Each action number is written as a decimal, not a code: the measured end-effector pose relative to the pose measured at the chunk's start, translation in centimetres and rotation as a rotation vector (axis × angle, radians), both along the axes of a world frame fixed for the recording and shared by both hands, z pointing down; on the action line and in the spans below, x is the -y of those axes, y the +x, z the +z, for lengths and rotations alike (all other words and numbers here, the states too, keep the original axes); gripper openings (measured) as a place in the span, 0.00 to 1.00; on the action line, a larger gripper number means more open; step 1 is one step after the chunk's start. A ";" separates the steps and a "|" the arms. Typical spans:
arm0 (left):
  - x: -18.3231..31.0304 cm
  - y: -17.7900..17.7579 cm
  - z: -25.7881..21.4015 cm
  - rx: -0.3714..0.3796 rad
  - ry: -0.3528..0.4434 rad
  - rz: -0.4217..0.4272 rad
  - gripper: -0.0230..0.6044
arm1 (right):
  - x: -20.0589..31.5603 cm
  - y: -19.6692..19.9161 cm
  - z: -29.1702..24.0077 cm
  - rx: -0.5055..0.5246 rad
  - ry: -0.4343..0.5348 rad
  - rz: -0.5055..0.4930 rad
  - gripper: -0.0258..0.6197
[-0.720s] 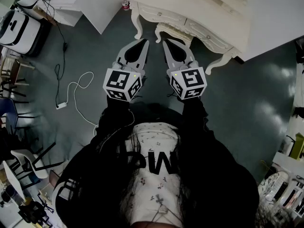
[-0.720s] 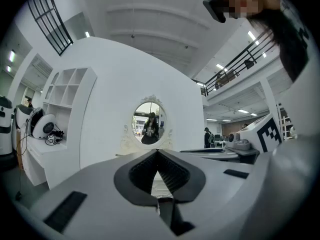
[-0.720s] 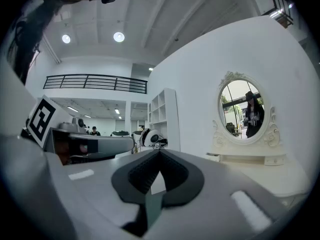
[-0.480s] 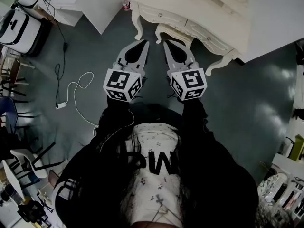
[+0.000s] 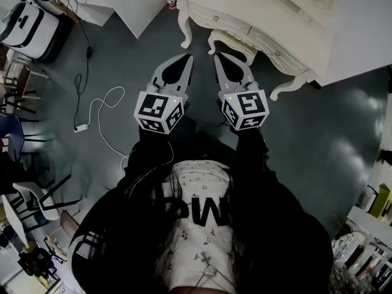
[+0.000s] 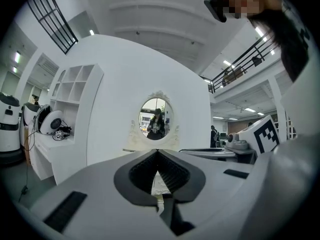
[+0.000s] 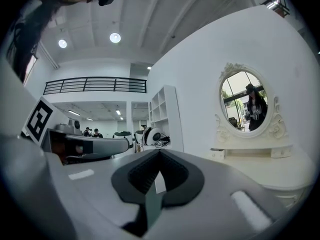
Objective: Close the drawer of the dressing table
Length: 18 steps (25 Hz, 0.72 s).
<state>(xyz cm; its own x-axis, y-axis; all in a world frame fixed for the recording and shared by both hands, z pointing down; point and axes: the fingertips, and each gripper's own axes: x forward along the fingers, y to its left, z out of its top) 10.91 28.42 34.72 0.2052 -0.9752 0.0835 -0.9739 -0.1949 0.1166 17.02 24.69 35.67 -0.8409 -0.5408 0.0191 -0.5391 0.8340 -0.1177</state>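
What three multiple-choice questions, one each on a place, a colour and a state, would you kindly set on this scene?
1. Where does the white cable lie?
A. On a shelf.
B. On the floor, to the person's left.
C. In a drawer.

2. What colour is the dressing table?
A. Black.
B. Red.
C. Cream-white.

3. How do the jaws of the left gripper and the right gripper stand?
A. Both shut, with nothing between them.
B. Both wide apart.
C. Both shut on a drawer knob.

Answers:
1. B: the head view shows it trailing across the dark floor at the left.
2. C: its top and carved legs are pale cream.
3. A: each gripper view shows the jaw tips meeting, with nothing held.
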 end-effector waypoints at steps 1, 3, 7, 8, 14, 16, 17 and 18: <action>0.2 -0.3 0.1 -0.002 -0.002 -0.004 0.04 | 0.1 -0.3 0.1 0.000 -0.003 -0.004 0.05; 0.7 -0.9 0.3 -0.005 -0.007 -0.008 0.04 | 0.5 -0.8 0.4 -0.004 -0.009 -0.010 0.05; 2.1 -2.1 0.7 -0.011 -0.016 -0.004 0.04 | 2.0 -1.9 0.9 -0.016 -0.024 -0.006 0.05; 2.6 -2.4 0.8 -0.012 -0.018 0.001 0.04 | 2.5 -2.2 1.0 -0.016 -0.027 -0.001 0.05; 7.2 -5.3 1.6 -0.020 -0.029 0.039 0.04 | 6.6 -5.1 1.7 -0.029 -0.045 0.029 0.05; 9.0 -6.5 1.5 -0.023 -0.032 0.054 0.04 | 8.3 -6.3 1.6 -0.029 -0.051 0.041 0.05; 10.0 -7.0 1.4 -0.020 -0.034 0.065 0.04 | 9.2 -6.9 1.5 -0.027 -0.056 0.049 0.05; 10.9 -7.6 1.3 -0.015 -0.037 0.077 0.04 | 10.1 -7.5 1.4 -0.026 -0.061 0.057 0.05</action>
